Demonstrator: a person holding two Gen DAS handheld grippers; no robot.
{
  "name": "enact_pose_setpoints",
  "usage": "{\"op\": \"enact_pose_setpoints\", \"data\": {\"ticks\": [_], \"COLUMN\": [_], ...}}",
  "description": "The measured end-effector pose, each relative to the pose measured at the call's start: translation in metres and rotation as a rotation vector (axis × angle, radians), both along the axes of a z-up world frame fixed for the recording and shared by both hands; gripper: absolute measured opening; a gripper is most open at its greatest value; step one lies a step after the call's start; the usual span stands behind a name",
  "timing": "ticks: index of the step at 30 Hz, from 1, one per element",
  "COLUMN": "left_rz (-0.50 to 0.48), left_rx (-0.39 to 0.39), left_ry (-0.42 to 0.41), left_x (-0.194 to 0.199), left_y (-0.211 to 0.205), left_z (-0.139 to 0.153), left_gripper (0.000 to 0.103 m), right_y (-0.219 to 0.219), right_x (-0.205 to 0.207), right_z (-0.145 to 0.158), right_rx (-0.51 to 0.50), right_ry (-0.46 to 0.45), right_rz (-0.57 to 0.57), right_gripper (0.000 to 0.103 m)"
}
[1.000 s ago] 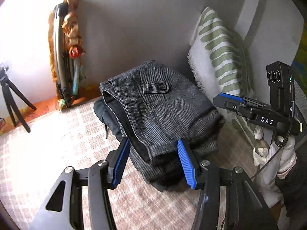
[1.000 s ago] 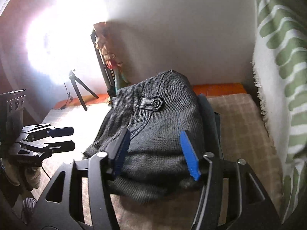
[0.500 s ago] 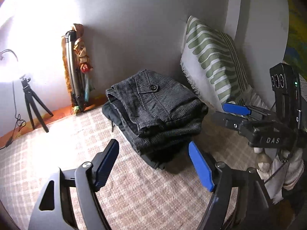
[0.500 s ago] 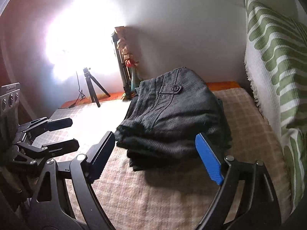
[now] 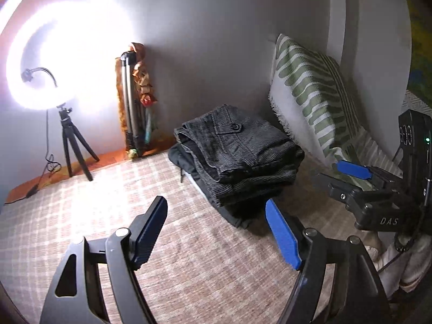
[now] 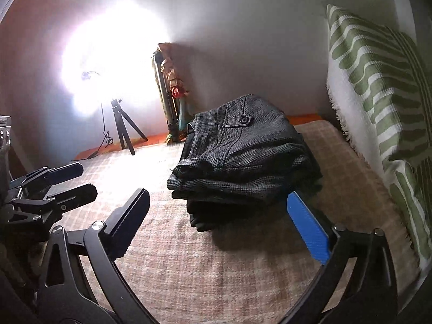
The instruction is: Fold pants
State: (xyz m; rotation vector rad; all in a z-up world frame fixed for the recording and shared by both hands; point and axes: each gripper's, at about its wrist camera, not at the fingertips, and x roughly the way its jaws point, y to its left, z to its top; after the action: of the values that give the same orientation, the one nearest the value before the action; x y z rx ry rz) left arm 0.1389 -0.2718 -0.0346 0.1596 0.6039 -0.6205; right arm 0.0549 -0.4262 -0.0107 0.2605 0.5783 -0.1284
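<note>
Checked bedspread (image 5: 81, 216) up against a grey wall, with a ring light (image 5: 40, 62) on a small tripod blazing in the left corner and a green-striped pillow (image 5: 310, 94) propped on the right. Folded pants (image 5: 237, 159) sit toward the back of the bed near the pillow, a neat grey bundle with the buttoned pocket flap on top, resting on what looks like another dark garment underneath.

Left hand-held gripper (image 5: 216, 232) is spread wide with nothing between the pads, hanging over bare bedspread short of the pile. Right hand-held gripper (image 6: 218, 224) is the same deal, its jaws have just been opening and nothing's in them; the pants lie just past the tips.

Looks to me like the folding is basically done. Main risk I'd guess: the bundle is thick and layered, so the top fold could spring open by itself. Also, any careless swing past could let a fingertip catch the near edge and drag the stack crooked.
</note>
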Motion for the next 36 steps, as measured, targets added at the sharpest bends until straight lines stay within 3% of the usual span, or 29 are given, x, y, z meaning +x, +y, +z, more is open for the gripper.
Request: {"op": "enact_pose_setpoints", "data": {"ticks": [3, 9, 18, 36], "left_rz": [0.004, -0.018, -0.004, -0.004], "left_rx": [0.015, -0.008, -0.053, -0.052], "left_ry": [-0.025, 0.006, 0.026, 0.029], "left_x": [-0.005, -0.008, -0.006, -0.008], "left_y": [0.006, 0.016, 0.028, 0.027], "left_z": [-0.001, -0.006, -0.006, -0.006], "left_gripper": [0.074, 0.074, 0.074, 0.074], "right_y": [0.011, 0.024, 0.024, 0.023], "right_x": [-0.002, -0.005, -0.005, -0.007], "right_z": [-0.006, -0.013, -0.013, -0.016], "right_rx": [-0.010, -0.054, -0.061, -0.071], "right_ry": [-0.009, -0.004, -0.015, -0.004], "right_rz": [-0.014, -0.009, -0.046, -0.045], "right_gripper": [0.103, 0.103, 0.103, 0.103]}}
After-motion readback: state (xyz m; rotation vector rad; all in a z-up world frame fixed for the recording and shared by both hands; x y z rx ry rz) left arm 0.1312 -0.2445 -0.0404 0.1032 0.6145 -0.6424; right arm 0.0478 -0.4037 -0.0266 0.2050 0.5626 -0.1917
